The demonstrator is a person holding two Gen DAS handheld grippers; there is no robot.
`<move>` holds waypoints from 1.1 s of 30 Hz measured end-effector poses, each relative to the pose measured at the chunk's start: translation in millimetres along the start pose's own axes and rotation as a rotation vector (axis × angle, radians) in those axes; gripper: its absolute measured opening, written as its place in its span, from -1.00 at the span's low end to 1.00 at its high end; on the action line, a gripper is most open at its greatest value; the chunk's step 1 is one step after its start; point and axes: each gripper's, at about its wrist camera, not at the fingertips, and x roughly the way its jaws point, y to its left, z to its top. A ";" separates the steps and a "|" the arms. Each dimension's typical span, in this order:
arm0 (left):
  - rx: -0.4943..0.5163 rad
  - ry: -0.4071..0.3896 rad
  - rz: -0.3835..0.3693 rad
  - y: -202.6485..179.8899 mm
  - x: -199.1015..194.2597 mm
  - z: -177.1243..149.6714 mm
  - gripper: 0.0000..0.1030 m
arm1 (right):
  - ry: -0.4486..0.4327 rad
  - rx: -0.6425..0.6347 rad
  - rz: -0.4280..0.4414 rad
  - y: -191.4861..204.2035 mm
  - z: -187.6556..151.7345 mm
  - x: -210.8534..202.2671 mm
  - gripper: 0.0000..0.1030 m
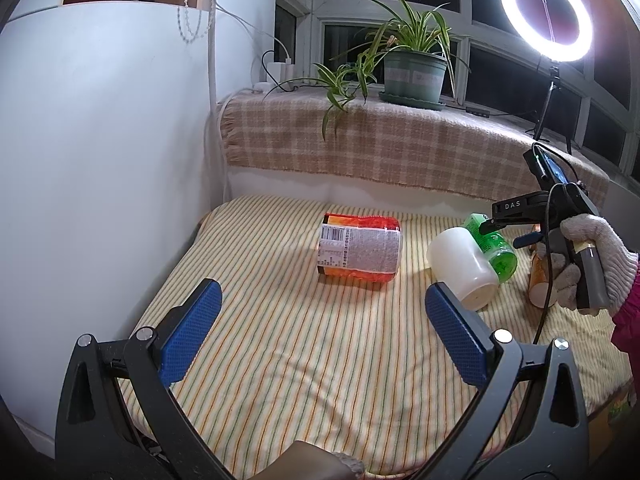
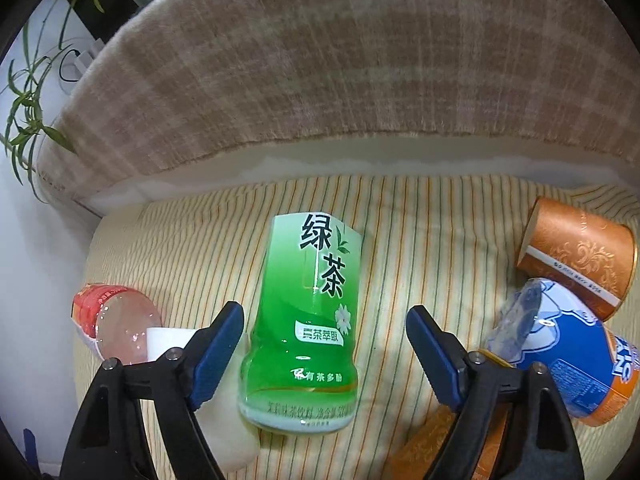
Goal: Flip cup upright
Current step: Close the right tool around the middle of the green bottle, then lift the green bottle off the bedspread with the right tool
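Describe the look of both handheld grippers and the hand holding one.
Left gripper: black angular frame, silver pivot screws, two blue textured pads. Right gripper: the same build; from the left wrist view its black body reads "DAS", with a black cable and a grey grip. The right hand wears a whitish knit glove and a magenta sleeve.

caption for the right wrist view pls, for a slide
Open right gripper straddles a green tea cup lying on the striped cloth among other toppled cups.

The white cup (image 2: 236, 436) sits mostly hidden behind the right gripper's (image 2: 324, 350) left finger. At three o'clock, the blue cup (image 2: 576, 356) seems cropped below. The label print on the red cup (image 1: 358, 252) is unreadably small.
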 end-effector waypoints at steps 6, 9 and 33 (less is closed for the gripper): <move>0.000 -0.001 0.001 1.3 -0.5 -0.5 1.00 | 0.032 -0.003 0.001 7.8 2.1 12.7 0.60; 0.000 -0.001 0.002 3.5 0.0 -1.0 1.00 | 0.053 0.006 0.002 9.8 3.5 21.8 0.55; 0.002 -0.003 -0.002 -0.1 -4.8 -3.6 1.00 | -0.071 0.011 0.085 13.4 -10.1 -31.5 0.22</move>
